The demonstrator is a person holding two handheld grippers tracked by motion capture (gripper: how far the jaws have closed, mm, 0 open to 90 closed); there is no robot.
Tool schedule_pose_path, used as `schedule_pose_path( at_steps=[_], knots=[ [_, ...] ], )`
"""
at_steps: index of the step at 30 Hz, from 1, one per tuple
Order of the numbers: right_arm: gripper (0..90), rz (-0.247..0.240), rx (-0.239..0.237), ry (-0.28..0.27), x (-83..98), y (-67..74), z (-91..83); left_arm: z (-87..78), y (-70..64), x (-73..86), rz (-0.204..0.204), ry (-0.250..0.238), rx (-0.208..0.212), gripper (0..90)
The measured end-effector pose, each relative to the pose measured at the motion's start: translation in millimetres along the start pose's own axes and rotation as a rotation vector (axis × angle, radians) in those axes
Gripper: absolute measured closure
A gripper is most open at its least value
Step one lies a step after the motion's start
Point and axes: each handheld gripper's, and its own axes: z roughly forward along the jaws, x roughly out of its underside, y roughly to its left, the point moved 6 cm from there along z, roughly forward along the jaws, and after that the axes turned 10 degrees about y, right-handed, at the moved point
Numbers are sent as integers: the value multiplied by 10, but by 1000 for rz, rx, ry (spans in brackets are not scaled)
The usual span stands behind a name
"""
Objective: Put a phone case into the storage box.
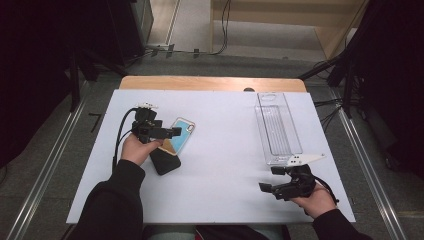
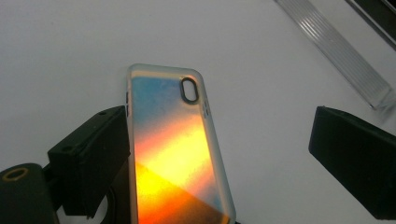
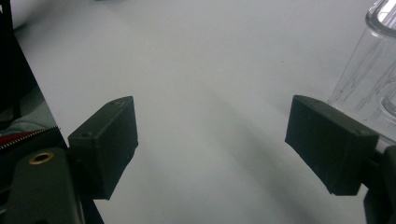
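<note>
White table | clear tray empty | phone case beside left claw

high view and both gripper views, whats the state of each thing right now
phone case: lying flat on the table, back side up, loose between open jaws
black phone: flat on the table, partly under the case
clear tray: flat on the table, empty
left hand-held gripper: open
right hand-held gripper: open, nothing between the jaws

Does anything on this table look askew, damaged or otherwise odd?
Mildly. The colourful translucent phone case lies skewed to the white table's edges, its near end overlapping a black phone-shaped slab. The clear plastic tray lies slightly angled. No spill or damage shows.
</note>
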Motion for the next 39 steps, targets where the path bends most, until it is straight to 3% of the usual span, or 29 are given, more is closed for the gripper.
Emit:
schedule_pose_path(
  at_steps=[6,10,19,39],
  knots=[
    [151,7,-1,-2,0,-4,-11,122,5,-46,-1,15,-4,55],
    [151,7,-2,4,5,-3,-6,189,44,-79,-28,12,12,55],
    [152,10,-3,1,-4,-9,5,366,143,-86,-20,15,-62,55],
    [151,-2,-11,7,0,20,11,643,116,13,27,94,-139,54]
  ],
)
